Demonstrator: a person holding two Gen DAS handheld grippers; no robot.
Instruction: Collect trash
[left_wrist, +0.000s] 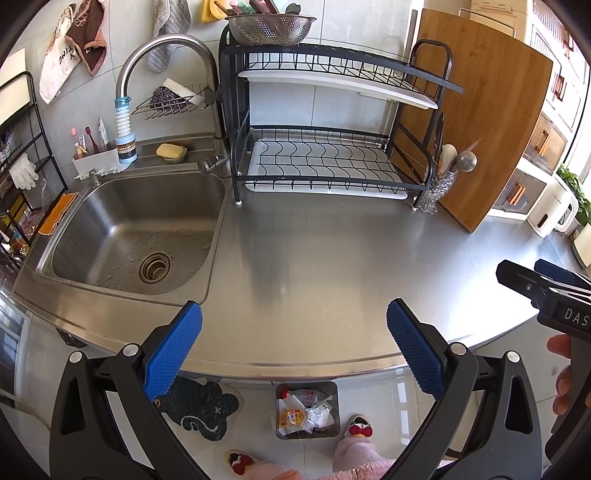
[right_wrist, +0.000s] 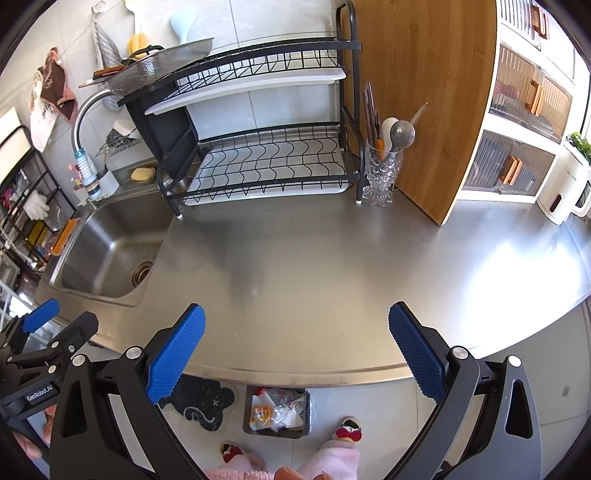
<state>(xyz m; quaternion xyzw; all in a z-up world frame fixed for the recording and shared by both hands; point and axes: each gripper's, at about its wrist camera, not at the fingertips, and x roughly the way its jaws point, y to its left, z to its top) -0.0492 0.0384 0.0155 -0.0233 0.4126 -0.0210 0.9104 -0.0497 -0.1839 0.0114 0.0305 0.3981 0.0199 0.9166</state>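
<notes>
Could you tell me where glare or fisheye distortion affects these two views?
Right wrist view: strong window glare washes out the countertop at right. Left wrist view: softer sheen mid-counter; the cutting board and dish rack bow outward; dark vignette fills the corners in both.

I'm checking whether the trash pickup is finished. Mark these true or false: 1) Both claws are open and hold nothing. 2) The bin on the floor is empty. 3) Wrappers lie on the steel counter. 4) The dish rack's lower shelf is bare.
1) True: the left claw and right claw are open, nothing between them.
2) False: the bin holds wrappers.
3) False: no wrappers show on the counter.
4) True: the dish rack carries nothing there.
</notes>
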